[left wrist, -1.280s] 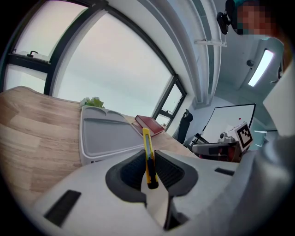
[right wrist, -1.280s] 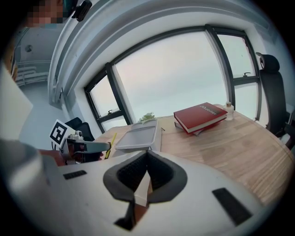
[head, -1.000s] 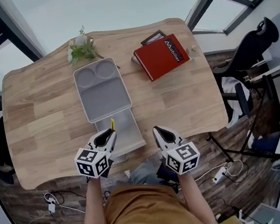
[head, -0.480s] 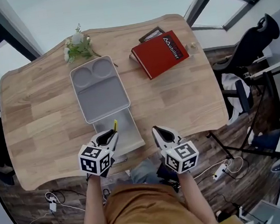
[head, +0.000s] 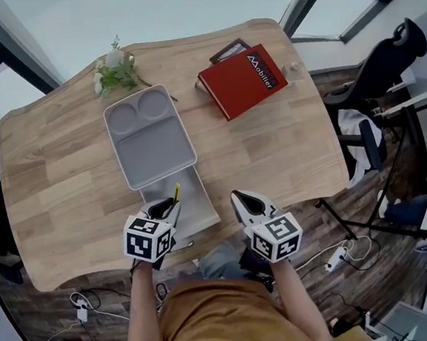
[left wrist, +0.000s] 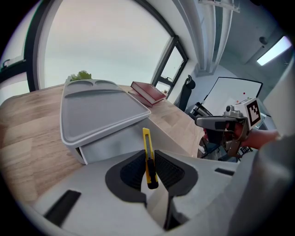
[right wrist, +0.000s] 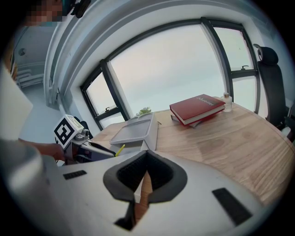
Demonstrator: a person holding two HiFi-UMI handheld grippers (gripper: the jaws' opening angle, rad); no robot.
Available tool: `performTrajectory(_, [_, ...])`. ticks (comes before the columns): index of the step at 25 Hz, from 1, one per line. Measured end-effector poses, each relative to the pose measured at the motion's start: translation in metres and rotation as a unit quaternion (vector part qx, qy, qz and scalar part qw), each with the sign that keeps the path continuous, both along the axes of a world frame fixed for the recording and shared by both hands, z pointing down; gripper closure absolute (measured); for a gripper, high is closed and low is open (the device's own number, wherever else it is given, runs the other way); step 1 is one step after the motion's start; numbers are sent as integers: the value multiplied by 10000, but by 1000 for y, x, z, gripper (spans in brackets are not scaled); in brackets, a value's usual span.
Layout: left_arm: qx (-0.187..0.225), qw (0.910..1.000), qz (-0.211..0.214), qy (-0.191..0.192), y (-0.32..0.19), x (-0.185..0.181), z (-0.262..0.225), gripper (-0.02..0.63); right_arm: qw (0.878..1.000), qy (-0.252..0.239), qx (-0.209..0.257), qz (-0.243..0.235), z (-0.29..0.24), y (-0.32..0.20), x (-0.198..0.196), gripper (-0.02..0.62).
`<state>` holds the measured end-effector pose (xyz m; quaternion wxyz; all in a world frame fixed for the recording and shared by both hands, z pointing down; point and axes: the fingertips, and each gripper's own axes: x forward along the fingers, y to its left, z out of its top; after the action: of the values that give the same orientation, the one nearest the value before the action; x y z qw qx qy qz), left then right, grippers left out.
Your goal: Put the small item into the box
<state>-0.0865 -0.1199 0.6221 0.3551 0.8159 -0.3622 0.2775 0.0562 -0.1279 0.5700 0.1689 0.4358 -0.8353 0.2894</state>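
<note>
A yellow utility knife [left wrist: 147, 154] stands upright between the jaws of my left gripper [left wrist: 148, 162], which is shut on it. In the head view this gripper [head: 164, 206] hangs at the near end of the grey box [head: 186, 204], with the knife [head: 175, 192] over the box's open part. A grey lid [head: 149, 134] covers the far part of the box [left wrist: 110, 140]. My right gripper [head: 242, 199] hovers to the right of the box near the table's front edge. Its jaws [right wrist: 140, 173] are shut with nothing between them.
A red book [head: 243, 81] lies on a darker one at the far right of the wooden table [head: 60, 177]. A sprig of flowers [head: 114, 70] lies behind the lid. A small bottle [head: 290, 67] stands by the book. A black chair [head: 375, 69] stands off the table's right side.
My left gripper with the knife has edged slightly forward and right at the box's open end. The right gripper has hardly moved.
</note>
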Motion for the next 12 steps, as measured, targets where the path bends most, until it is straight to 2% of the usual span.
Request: performTrajectory(12, [-235, 9967, 357, -685, -2, 4, 11, 543, 10000, -15, -24, 35, 4, 3, 7, 591])
